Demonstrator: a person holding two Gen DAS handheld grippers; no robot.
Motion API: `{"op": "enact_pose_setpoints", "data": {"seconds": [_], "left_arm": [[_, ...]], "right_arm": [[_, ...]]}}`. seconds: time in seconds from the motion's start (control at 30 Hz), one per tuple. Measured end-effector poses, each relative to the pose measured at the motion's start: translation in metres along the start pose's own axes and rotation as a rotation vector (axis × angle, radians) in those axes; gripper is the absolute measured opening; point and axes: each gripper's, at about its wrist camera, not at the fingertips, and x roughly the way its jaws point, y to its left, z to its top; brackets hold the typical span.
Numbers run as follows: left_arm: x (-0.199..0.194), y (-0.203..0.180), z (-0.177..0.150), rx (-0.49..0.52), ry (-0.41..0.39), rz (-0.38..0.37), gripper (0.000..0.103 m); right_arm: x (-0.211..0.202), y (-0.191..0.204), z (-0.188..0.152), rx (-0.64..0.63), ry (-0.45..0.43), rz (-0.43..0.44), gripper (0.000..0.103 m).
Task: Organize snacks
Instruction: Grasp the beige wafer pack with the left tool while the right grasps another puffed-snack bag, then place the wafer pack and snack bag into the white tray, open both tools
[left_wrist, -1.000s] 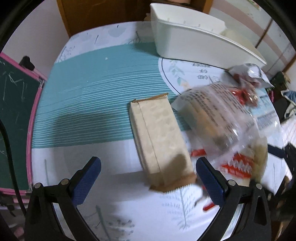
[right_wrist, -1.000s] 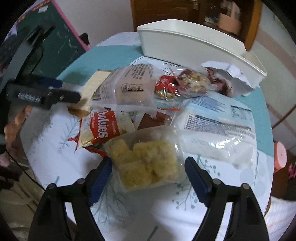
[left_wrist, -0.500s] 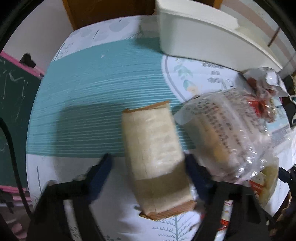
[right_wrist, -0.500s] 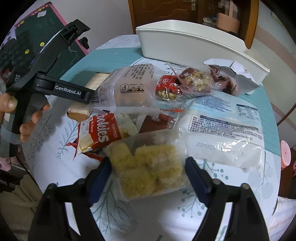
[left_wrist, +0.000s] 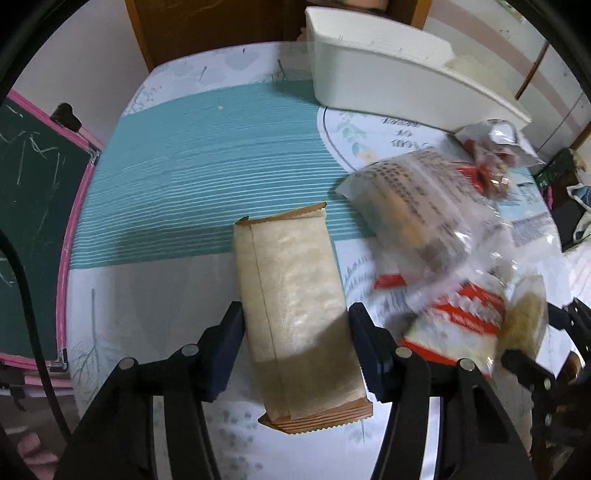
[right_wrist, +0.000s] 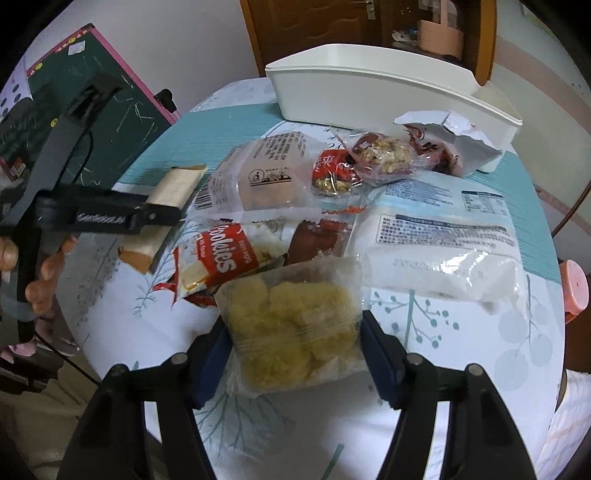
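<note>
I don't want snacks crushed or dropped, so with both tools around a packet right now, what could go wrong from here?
1. The right tool is closing on the clear bag of yellow puffs; they look brittle and may crush.
2. The left tool is closing near one end of the long tan packet, so it may tilt or slip when lifted.
3. The cookies packet overlaps the puffs bag and may get dragged.

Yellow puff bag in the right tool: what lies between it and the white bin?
In the right wrist view, a brown packet, then red nut packets, lie between the yellow puff bag and the white bin.
</note>
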Motion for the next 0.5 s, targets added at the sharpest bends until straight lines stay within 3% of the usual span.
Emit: {"op": "enact_pose_setpoints", "data": {"seconds": [0.3,0.5], "left_arm": [[-0.07,-0.023,-0.009,0.101,-0.125,-0.056,0.056],[-0.11,-0.041,0.012,0.174,-0.2,-0.082,0.056]], "right_arm": [[-0.032,0.004,0.0,0.022,-0.05,0.001,0.066],[-0.063,0.006,0.022,0.023,-0.112,-0.019,0.066]]}}
